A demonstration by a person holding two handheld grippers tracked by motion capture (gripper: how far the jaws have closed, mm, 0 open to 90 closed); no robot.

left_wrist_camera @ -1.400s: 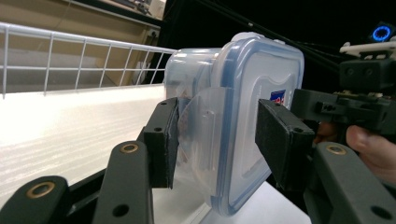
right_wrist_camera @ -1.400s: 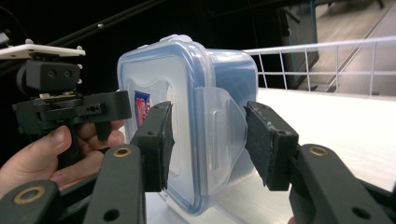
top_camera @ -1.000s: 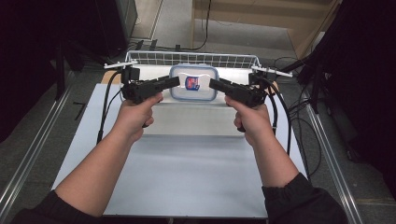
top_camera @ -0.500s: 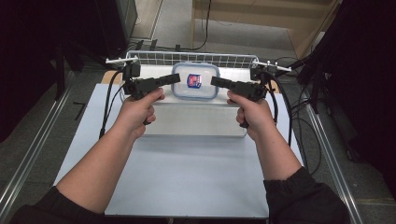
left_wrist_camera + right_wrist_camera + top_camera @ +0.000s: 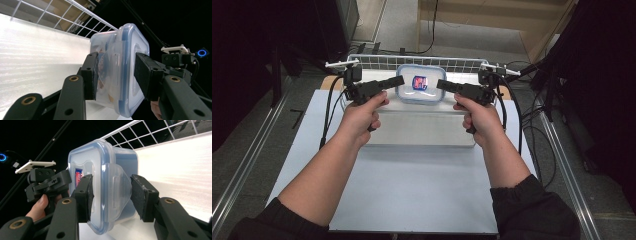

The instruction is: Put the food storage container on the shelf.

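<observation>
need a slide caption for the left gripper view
Left gripper fingers straddle the side latch of a clear, blue-rimmed food container on the white table.

Desk (image 5: 412, 190), pale top.
Raised white slab (image 5: 422, 127) at far end; clear box (image 5: 420, 85) on it, wire rail (image 5: 412, 63) behind.
</observation>
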